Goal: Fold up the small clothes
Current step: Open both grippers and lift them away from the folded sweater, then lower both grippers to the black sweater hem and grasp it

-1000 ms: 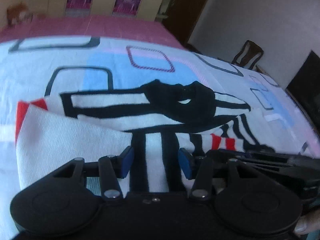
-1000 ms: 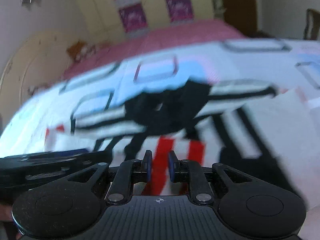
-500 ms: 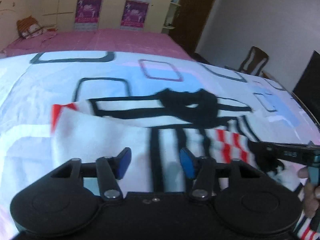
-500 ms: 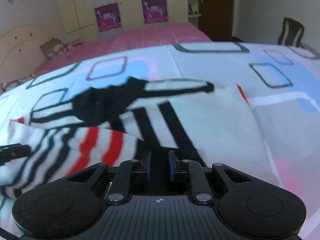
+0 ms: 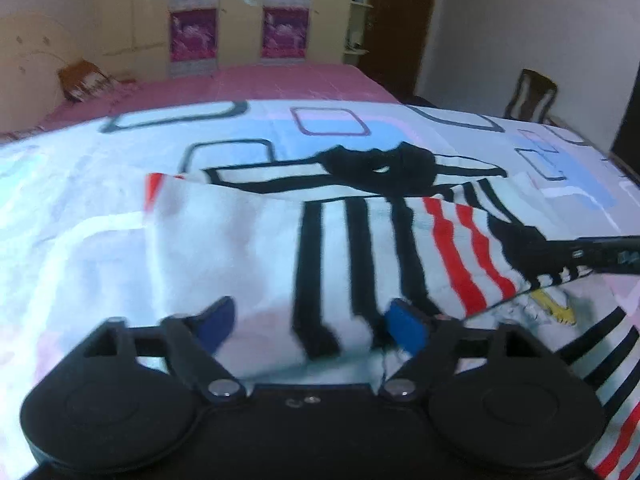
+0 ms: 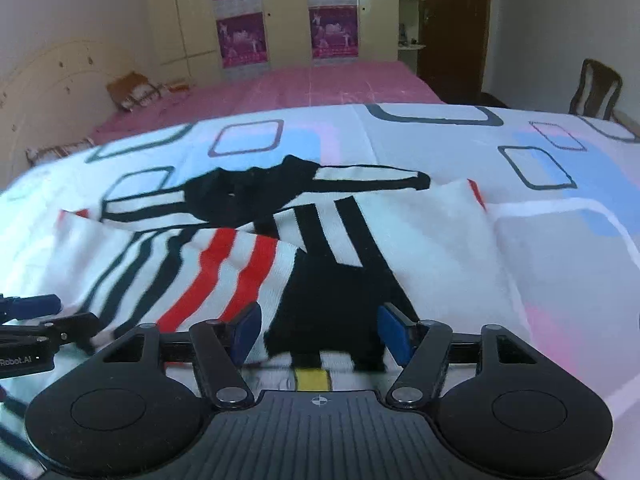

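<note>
A cream headboard point(image 6: 48, 92) stood at the left, then a wardrobe point(image 6: 280, 12) with purple posters, a dark door point(image 6: 456, 24) and a chair point(image 6: 596, 88) at the right. The bed point(image 5: 80, 208) carried a white sheet with blue and pink squares. On it lay the striped shirt point(image 5: 360, 240), folded over. The left gripper point(image 5: 308, 324) and right gripper point(image 6: 320, 330) were both opening, pads clear of the cloth between them.
</note>
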A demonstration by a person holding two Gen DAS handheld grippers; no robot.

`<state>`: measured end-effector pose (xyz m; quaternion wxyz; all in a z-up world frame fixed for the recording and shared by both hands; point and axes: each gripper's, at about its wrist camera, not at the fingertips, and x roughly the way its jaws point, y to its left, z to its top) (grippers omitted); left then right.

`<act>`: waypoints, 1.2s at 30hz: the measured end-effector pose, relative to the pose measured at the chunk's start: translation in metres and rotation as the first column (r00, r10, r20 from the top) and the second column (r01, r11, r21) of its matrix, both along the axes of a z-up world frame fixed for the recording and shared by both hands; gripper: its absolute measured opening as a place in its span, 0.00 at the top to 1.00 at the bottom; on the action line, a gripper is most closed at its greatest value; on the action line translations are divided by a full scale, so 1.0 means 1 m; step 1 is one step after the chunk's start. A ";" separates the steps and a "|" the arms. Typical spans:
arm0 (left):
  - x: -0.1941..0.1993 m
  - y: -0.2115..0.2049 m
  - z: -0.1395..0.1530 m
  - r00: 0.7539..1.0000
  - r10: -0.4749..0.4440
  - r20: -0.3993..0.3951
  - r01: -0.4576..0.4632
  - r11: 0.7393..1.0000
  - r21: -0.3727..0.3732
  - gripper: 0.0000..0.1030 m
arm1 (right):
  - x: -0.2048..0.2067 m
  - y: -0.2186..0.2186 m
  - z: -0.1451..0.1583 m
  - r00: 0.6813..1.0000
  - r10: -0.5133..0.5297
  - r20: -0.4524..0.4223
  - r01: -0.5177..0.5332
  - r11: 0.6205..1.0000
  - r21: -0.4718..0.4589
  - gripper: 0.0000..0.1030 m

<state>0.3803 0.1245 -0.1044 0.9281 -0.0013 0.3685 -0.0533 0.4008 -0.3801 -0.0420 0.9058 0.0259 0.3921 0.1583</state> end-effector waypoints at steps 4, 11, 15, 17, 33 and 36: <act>-0.029 -0.004 0.005 0.999 0.048 0.009 -0.048 0.998 0.027 0.10 | -0.018 -0.019 0.009 1.000 0.006 -0.024 -0.005 0.999 0.052 0.37; -0.082 -0.024 0.006 0.994 0.110 -0.010 -0.109 0.993 0.052 0.12 | -0.055 -0.062 0.019 0.998 0.053 -0.022 -0.050 0.994 0.094 0.37; -0.116 -0.037 0.007 0.989 0.147 -0.013 -0.146 0.987 0.071 0.13 | -0.080 -0.094 0.021 0.997 0.068 -0.019 -0.066 0.993 0.103 0.37; -0.131 -0.040 0.008 0.987 0.159 -0.015 -0.158 0.985 0.074 0.13 | -0.092 -0.108 0.020 0.997 0.072 -0.023 -0.070 0.992 0.102 0.37; -0.241 -0.022 -0.014 0.965 0.245 -0.098 -0.245 0.969 0.013 0.23 | -0.177 -0.208 -0.019 0.979 0.070 -0.192 -0.024 0.972 0.234 0.21; -0.254 -0.013 -0.014 0.956 0.276 -0.097 -0.279 0.960 -0.026 0.24 | -0.186 -0.216 -0.027 0.973 0.082 -0.215 -0.023 0.964 0.264 0.21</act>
